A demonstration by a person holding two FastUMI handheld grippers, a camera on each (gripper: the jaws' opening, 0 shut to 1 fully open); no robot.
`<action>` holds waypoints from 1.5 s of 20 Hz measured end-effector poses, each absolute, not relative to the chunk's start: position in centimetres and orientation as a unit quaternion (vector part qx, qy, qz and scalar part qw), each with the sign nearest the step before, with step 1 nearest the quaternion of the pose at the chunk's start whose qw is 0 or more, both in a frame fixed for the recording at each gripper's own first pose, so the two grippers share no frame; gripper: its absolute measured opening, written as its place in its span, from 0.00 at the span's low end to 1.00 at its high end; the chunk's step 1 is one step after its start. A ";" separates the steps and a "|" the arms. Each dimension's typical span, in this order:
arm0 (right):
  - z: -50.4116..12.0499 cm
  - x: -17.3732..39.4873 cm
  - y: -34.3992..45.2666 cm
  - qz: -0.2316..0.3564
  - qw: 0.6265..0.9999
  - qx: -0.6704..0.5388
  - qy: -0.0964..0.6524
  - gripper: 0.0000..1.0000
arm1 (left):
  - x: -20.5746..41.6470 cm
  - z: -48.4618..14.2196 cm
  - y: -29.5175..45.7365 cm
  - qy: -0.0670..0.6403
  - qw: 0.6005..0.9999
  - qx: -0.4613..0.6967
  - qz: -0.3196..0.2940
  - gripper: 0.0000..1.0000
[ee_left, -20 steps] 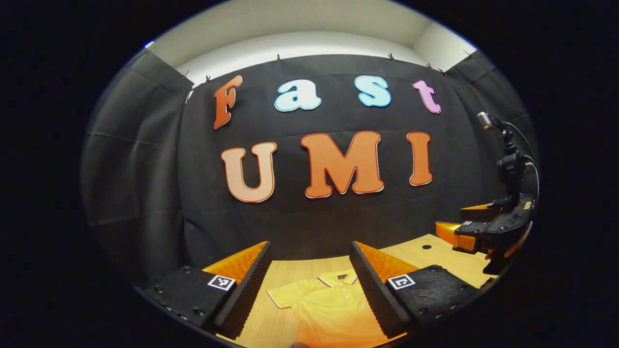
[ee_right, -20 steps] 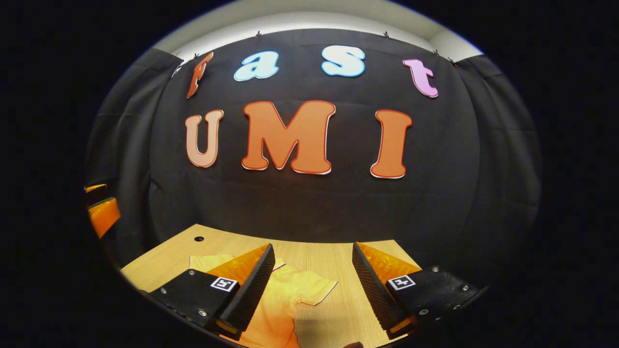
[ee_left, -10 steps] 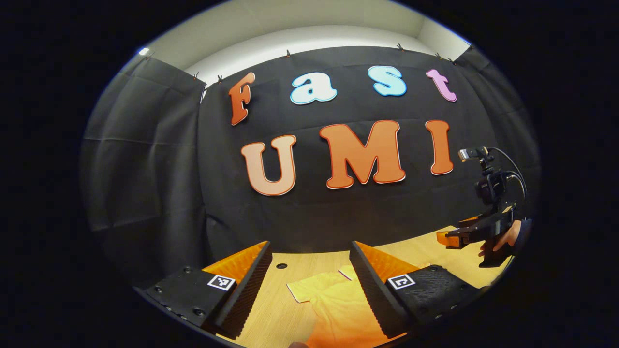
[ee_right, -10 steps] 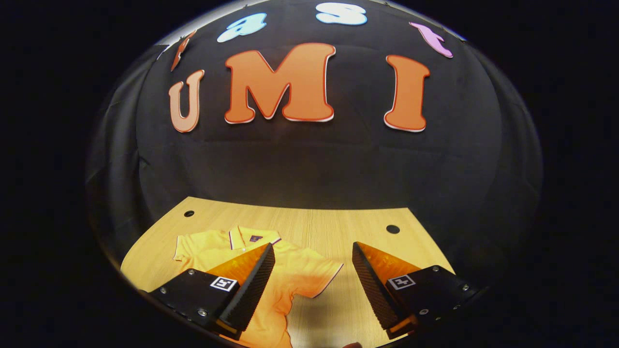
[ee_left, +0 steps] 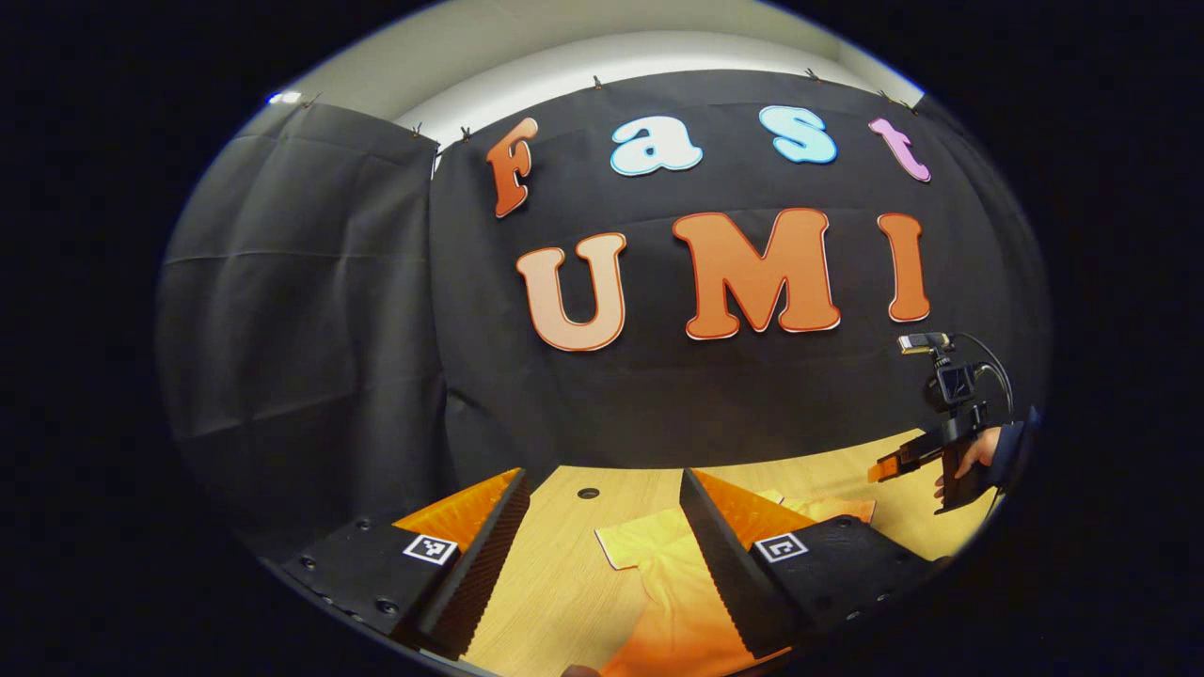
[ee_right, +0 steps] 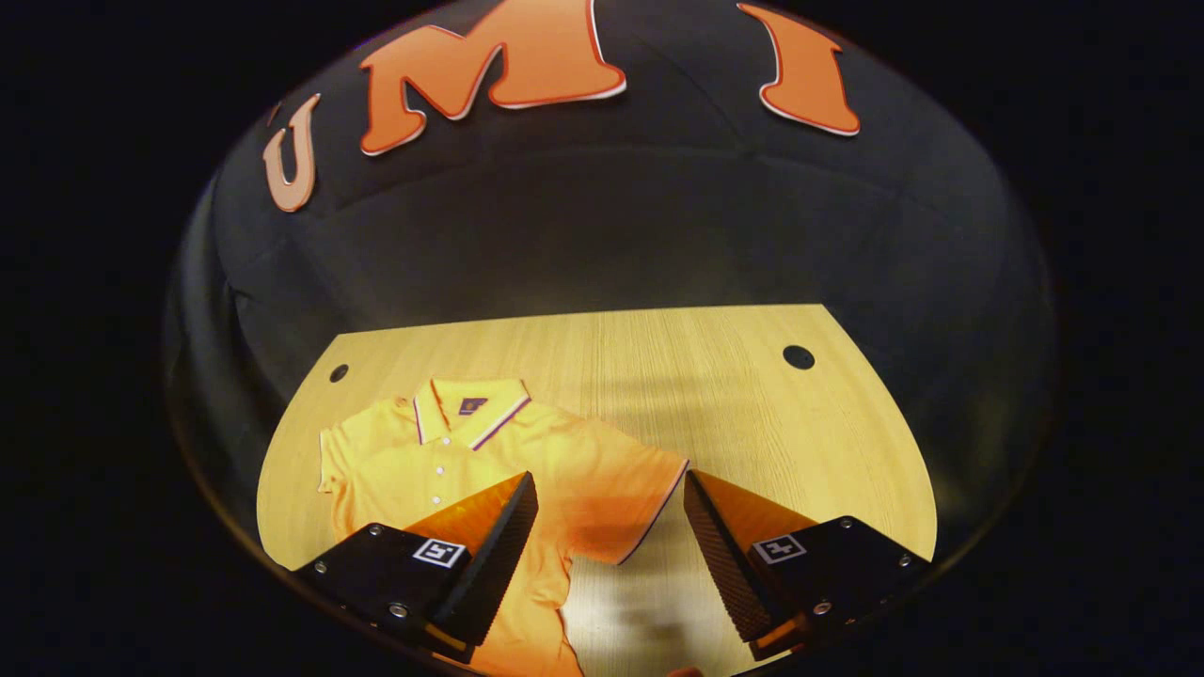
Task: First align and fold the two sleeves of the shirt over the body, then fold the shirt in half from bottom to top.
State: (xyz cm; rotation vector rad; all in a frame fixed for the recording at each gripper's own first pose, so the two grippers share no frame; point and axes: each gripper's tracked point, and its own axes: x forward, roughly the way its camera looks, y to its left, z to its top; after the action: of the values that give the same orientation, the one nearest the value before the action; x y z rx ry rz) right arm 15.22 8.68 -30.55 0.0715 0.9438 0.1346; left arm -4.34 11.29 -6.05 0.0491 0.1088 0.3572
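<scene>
A yellow polo shirt [ee_right: 451, 461] lies flat and face up on the wooden table [ee_right: 734, 404], its collar [ee_right: 470, 402] toward the booth wall. My right gripper [ee_right: 609, 487] hovers open above the shirt's sleeve [ee_right: 625, 503], which lies between the two fingers. Nothing is held. In the left gripper view the other sleeve [ee_left: 632, 541] and part of the shirt's body [ee_left: 673, 602] show between the fingers of my open left gripper [ee_left: 602, 498]. Farther off at the right edge of that view, a hand [ee_left: 980, 453] holds the right gripper [ee_left: 917, 458] above the table.
The table has round cable holes [ee_right: 799, 356] [ee_right: 339, 372] near its back corners, and one hole [ee_left: 588, 493] shows in the left gripper view. Black cloth walls close in the back and sides. Bare wood lies to the right of the shirt.
The right gripper has tipped down toward the table and come over the shirt's sleeve. The left gripper has swung left, so the shirt now sits more to the right between its fingers.
</scene>
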 end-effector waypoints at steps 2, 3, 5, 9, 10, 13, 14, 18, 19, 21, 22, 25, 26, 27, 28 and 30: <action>-32.3 15.3 8.6 0.063 0.866 0.041 0.495 0.95 | -4.2 -6.8 11.8 0.062 0.980 0.016 0.187 0.98; -33.1 15.4 8.6 0.062 0.857 0.039 0.510 0.95 | -4.1 -7.1 12.1 0.066 0.979 0.010 0.191 0.98; -34.9 15.7 8.8 0.063 0.839 0.028 0.540 0.95 | -3.7 -7.9 12.4 0.078 0.977 -0.003 0.196 0.99; -38.1 15.5 9.1 0.063 0.792 0.049 0.605 0.95 | -3.1 -9.1 12.5 0.101 0.973 -0.009 0.206 0.99; -39.0 15.4 9.5 0.069 0.778 0.063 0.621 0.94 | -2.9 -9.5 12.4 0.105 0.973 -0.007 0.207 0.99; -42.0 15.4 8.6 0.054 0.754 0.059 0.653 0.89 | -2.6 -10.1 12.1 0.119 0.971 -0.003 0.208 0.99; -42.7 15.5 8.3 0.046 0.750 0.055 0.657 0.86 | -2.5 -10.4 12.0 0.123 0.970 -0.004 0.208 0.99; -44.6 15.4 7.8 0.039 0.732 0.032 0.680 0.82 | -2.0 -11.2 11.4 0.138 0.968 -0.007 0.208 0.99; -45.2 15.3 7.7 0.034 0.730 0.023 0.683 0.82 | -1.9 -11.2 11.4 0.141 0.968 -0.008 0.207 0.99; -46.0 14.3 8.3 0.038 0.710 0.011 0.703 0.67 | -1.8 -11.3 11.1 0.145 0.968 -0.007 0.204 0.99; -46.5 14.9 8.1 0.032 0.720 -0.001 0.693 0.57 | -1.7 -11.3 10.7 0.146 0.968 -0.006 0.202 0.99; -46.0 15.7 8.6 0.030 0.724 0.015 0.689 0.40 | -1.8 -11.3 10.4 0.147 0.969 -0.008 0.198 0.99; -45.9 15.6 8.9 0.038 0.720 0.028 0.693 0.14 | -1.9 -11.3 10.4 0.146 0.969 -0.009 0.198 0.99; -45.2 15.7 9.2 0.044 0.716 0.059 0.694 0.14 | -2.0 -11.3 10.4 0.146 0.969 -0.010 0.198 0.99; -44.6 16.1 9.8 0.049 0.718 0.082 0.689 0.07 | -2.3 -11.4 10.5 0.145 0.969 -0.011 0.200 0.99; -43.6 17.0 10.6 0.060 0.731 0.095 0.673 0.07 | -2.7 -11.4 10.9 0.146 0.968 -0.015 0.206 0.99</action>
State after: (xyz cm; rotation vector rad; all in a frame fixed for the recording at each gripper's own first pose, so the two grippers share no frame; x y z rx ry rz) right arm 16.95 10.56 -43.64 0.2099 1.4804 0.1313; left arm -2.66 10.87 -11.43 -0.0302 0.2959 0.4159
